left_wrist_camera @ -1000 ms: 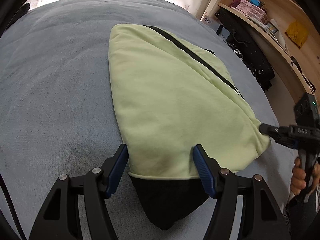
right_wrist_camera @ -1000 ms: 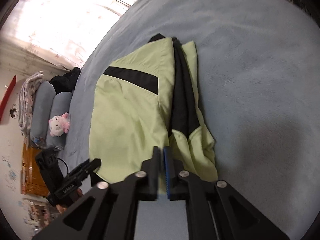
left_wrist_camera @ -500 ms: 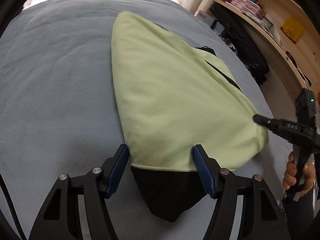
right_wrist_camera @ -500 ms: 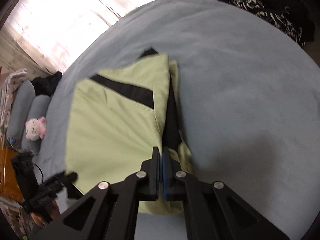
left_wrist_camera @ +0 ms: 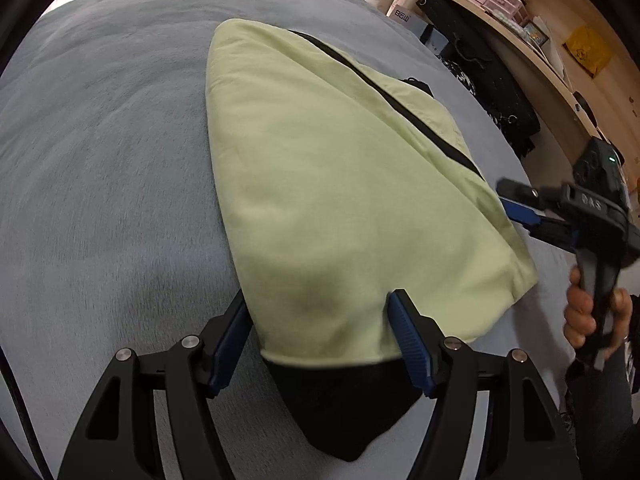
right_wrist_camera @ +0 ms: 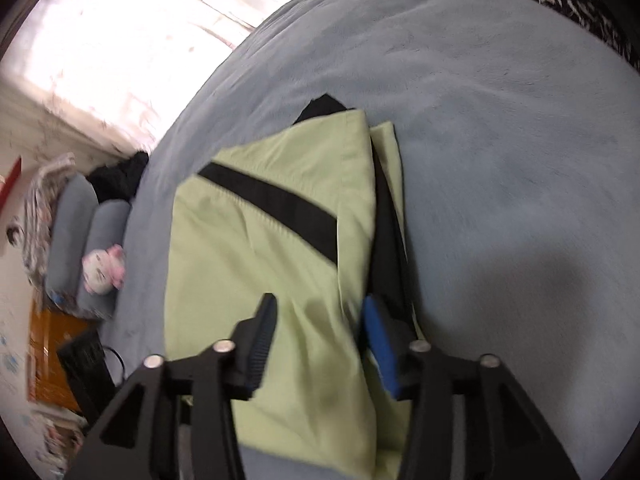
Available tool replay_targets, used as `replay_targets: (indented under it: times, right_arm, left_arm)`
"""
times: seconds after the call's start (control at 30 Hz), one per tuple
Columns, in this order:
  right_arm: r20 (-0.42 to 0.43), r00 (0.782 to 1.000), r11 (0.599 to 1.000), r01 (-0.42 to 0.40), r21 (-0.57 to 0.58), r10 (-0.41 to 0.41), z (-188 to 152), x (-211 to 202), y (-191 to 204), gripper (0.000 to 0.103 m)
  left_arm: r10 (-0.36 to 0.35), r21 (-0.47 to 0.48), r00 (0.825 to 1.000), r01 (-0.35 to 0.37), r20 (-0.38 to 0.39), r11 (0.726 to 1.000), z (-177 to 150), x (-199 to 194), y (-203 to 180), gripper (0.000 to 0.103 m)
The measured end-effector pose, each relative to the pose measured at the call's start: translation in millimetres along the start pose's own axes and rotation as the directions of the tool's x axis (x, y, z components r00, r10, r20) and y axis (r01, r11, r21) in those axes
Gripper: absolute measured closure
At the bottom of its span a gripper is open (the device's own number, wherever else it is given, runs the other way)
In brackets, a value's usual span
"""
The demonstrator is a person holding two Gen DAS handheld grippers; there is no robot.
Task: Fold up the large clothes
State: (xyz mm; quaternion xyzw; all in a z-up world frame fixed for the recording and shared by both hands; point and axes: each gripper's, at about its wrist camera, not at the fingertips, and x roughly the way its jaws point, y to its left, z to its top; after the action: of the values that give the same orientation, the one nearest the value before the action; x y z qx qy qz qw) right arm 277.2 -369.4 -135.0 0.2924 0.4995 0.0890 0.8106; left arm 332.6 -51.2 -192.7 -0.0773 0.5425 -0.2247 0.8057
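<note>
A light green garment with black trim (left_wrist_camera: 328,184) lies folded on the grey-blue blanket (left_wrist_camera: 100,160); its black end points toward me in the left wrist view. My left gripper (left_wrist_camera: 320,320) is open, its jaws standing either side of the garment's near end, holding nothing. My right gripper (right_wrist_camera: 320,320) is open just above the garment's near edge (right_wrist_camera: 280,248), empty. It also shows at the right of the left wrist view (left_wrist_camera: 520,204), beside the garment's right corner.
Wooden shelves (left_wrist_camera: 540,40) with boxes and dark bags stand to the right of the bed. In the right wrist view, grey pillows (right_wrist_camera: 76,220) and a pink-and-white plush toy (right_wrist_camera: 102,268) lie at the bed's left end.
My right gripper has opened and let go of the garment's edge, which has dropped flat. My left gripper stays open in place.
</note>
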Motion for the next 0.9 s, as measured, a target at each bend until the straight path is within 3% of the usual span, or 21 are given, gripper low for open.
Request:
replay_targets:
  times: [0.17, 0.37, 0.4, 0.43, 0.47, 0.57, 0.67, 0.7, 0.8, 0.9]
  right_arm:
    - [-0.037, 0.997, 0.995, -0.064, 0.075, 0.067, 35.6, 27.7, -10.3, 0.055]
    - [-0.005, 0.997, 0.993, -0.078, 0.087, 0.078, 69.8, 47.6, -10.4, 0.057]
    - [0.014, 0.999, 0.998, -0.046, 0.053, 0.045, 73.5, 48.5, -6.4, 0.065]
    - [0.028, 1.000, 1.000, -0.006, 0.020, 0.005, 74.6, 49.1, -2.7, 0.098]
    - [0.026, 0.999, 0.998, 0.049, -0.028, -0.048, 78.1, 52.3, 4.3, 0.101]
    - [0.090, 0.990, 0.984, 0.123, -0.128, -0.112, 84.1, 42.6, 24.8, 0.101]
    - [0.196, 0.963, 0.956, 0.221, -0.194, -0.183, 92.3, 33.6, 40.4, 0.101]
    - [0.199, 0.958, 0.952, 0.243, -0.187, -0.206, 93.5, 38.1, 38.3, 0.101]
    - [0.101, 0.946, 0.925, 0.322, -0.203, -0.307, 89.4, 75.9, 22.2, 0.101]
    - [0.090, 0.940, 0.918, 0.341, -0.203, -0.329, 82.0, 77.3, 14.5, 0.099]
  left_arm:
    - [-0.062, -0.032, 0.998, 0.062, -0.015, 0.998, 20.9, 4.5, 14.4, 0.033]
    - [-0.101, -0.089, 0.995, 0.100, -0.003, 0.991, 47.9, 13.6, 31.7, 0.032]
    - [-0.097, -0.093, 0.995, 0.097, 0.000, 0.991, 52.0, 15.6, 33.1, 0.031]
    - [-0.093, -0.096, 0.996, 0.093, 0.004, 0.991, 54.6, 17.6, 33.9, 0.031]
    - [-0.087, -0.100, 0.996, 0.088, 0.009, 0.991, 57.6, 20.1, 35.0, 0.030]
    - [-0.072, -0.107, 0.997, 0.076, 0.042, 0.991, 68.6, 22.0, 36.1, 0.031]
    - [-0.039, -0.114, 0.996, 0.048, 0.077, 0.992, 76.9, 26.2, 34.9, 0.031]
    - [-0.027, -0.118, 0.997, 0.036, 0.076, 0.992, 78.3, 30.4, 33.8, 0.032]
    - [0.025, -0.086, 0.998, -0.020, 0.063, 0.996, 77.8, 43.2, 27.7, 0.032]
    - [0.043, -0.072, 0.996, -0.038, 0.078, 0.997, 76.8, 43.7, 23.4, 0.032]
